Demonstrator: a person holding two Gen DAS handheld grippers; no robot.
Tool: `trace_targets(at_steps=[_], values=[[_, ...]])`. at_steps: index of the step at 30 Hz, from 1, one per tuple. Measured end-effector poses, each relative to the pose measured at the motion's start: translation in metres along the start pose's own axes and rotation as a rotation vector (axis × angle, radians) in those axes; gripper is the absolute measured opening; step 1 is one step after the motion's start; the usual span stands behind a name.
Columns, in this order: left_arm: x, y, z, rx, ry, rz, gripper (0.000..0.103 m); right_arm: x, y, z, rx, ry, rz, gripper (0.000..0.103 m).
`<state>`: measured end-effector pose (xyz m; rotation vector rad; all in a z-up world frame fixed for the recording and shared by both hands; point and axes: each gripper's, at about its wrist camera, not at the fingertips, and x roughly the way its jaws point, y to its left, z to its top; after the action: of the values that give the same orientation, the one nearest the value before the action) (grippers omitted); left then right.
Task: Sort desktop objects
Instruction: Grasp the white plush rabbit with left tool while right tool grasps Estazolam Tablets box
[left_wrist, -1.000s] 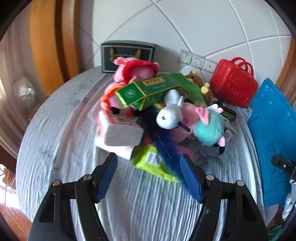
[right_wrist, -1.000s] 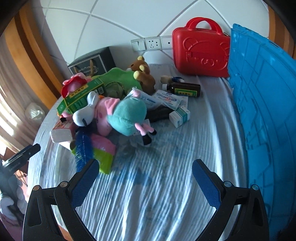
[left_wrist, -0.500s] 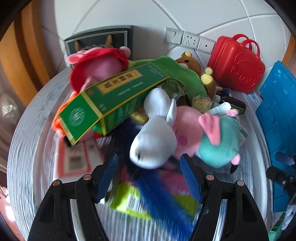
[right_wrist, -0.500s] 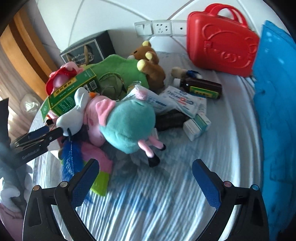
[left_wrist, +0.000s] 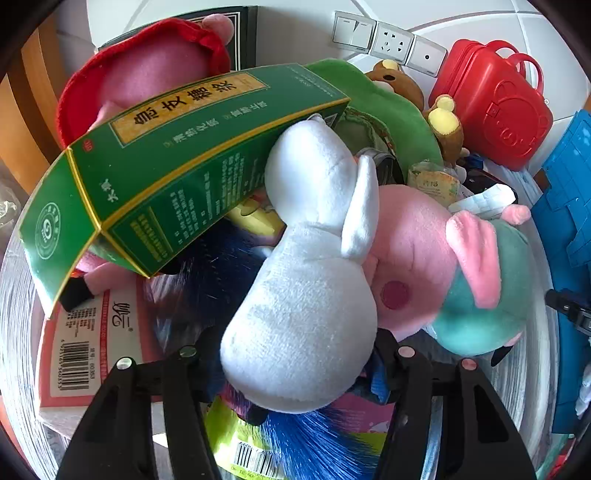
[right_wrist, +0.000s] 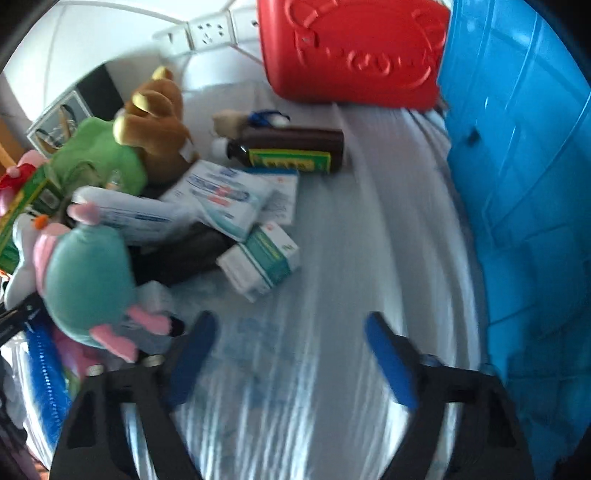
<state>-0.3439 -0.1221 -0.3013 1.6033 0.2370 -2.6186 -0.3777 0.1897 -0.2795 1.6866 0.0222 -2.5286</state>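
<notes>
Left hand-held gripper (left_wrist: 295, 354) closing around white plush (left_wrist: 310, 295), green box (left_wrist: 177, 162) overhead.

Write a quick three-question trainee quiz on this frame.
1. True or false: the bottle lies on its side.
2. What sits between the left gripper's fingers? A bear; B white plush; C tube.
3. What colour is the case by the sockets?
Key: 1 true. 2 B; the jaws have just been closing, and whether the pads press the plush is hidden. 3 red.
</notes>
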Motion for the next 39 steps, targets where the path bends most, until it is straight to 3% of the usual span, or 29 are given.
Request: trace_targets(at_steps=[7, 15, 23, 25, 26, 27, 33, 39], values=[[0.002, 0.004, -0.001, -0.015, -0.004, -0.017, 0.058, 0.027, -0.003, 0.013, 0.006, -0.001, 0.059, 0.076], [0.007, 0.002, 0.009, -0.023, 0.004, -0.026, 0.058, 0.051, 0.008, 0.032, -0.095, 0.008, 0.058, 0.089], [0.012, -0.003, 0.016, -0.025, 0.008, -0.023, 0.059, 0.076, 0.021, 0.034, -0.179, 0.026, 0.041, 0.089], [0.013, -0.003, 0.016, -0.027, 0.008, -0.022, 0.059, 0.080, 0.023, 0.032, -0.187, 0.030, 0.040, 0.085], [0.012, -0.003, 0.015, -0.030, 0.006, -0.022, 0.058, 0.080, 0.024, 0.031, -0.192, 0.025, 0.039, 0.071], [0.012, -0.003, 0.015, -0.030, 0.004, -0.021, 0.057, 0.080, 0.026, 0.030, -0.197, 0.022, 0.042, 0.067], [0.000, -0.002, 0.009, -0.038, -0.016, -0.024, 0.055, 0.062, 0.026, 0.024, -0.172, -0.005, 0.050, 0.066], [-0.036, -0.005, -0.012, -0.035, -0.066, -0.028, 0.055, 0.013, 0.032, 0.003, -0.150, -0.060, 0.066, 0.066]])
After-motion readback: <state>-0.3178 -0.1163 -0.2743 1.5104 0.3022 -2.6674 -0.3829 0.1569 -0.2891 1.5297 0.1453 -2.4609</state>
